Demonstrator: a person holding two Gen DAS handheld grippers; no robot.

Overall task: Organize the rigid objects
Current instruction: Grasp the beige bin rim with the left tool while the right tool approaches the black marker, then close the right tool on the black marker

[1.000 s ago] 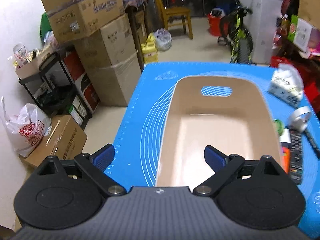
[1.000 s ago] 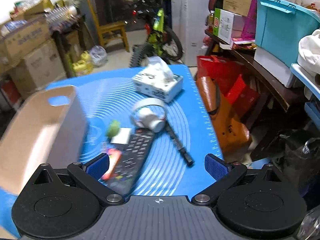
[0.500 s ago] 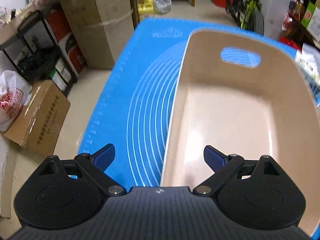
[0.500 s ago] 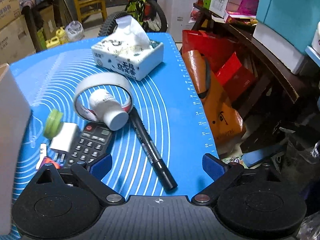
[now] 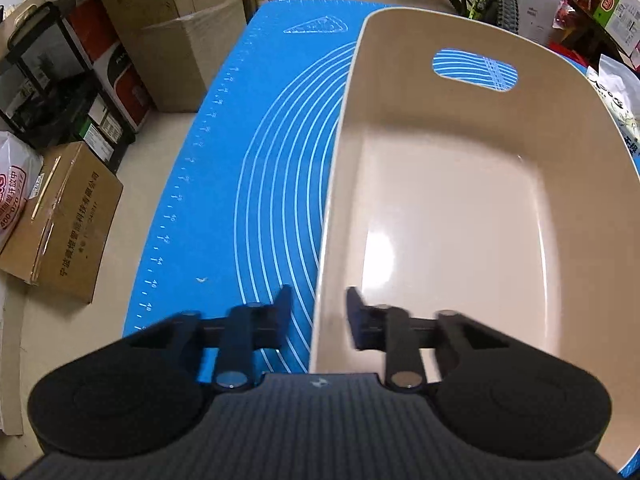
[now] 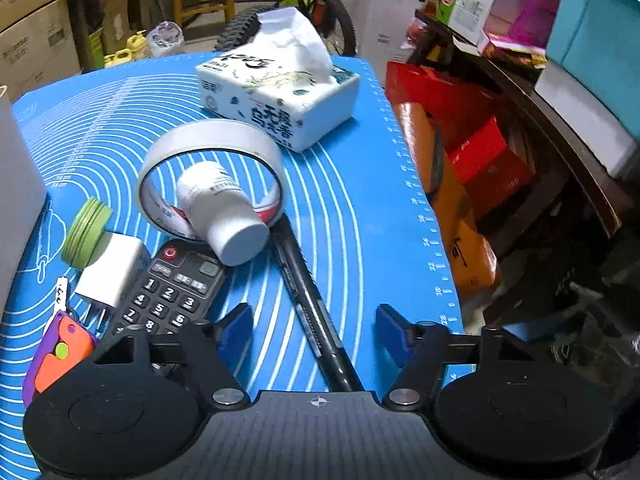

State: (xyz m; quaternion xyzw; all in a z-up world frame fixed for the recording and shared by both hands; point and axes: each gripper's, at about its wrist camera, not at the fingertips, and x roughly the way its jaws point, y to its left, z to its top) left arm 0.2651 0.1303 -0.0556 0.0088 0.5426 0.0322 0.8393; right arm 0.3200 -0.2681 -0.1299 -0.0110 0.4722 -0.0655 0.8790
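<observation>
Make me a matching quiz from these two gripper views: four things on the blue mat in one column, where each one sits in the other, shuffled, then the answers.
Things:
1. white pill bottle
2. black marker
3. beige bin
4. tissue box

Places:
A. its near wall between the closing jaws of the left hand-held gripper
B. at the far end of the mat, behind the tape roll
C. lying inside the tape roll
D. between the closing jaws of the right hand-held gripper

Pairs: 1-C, 2-D, 3-A, 4-B
</observation>
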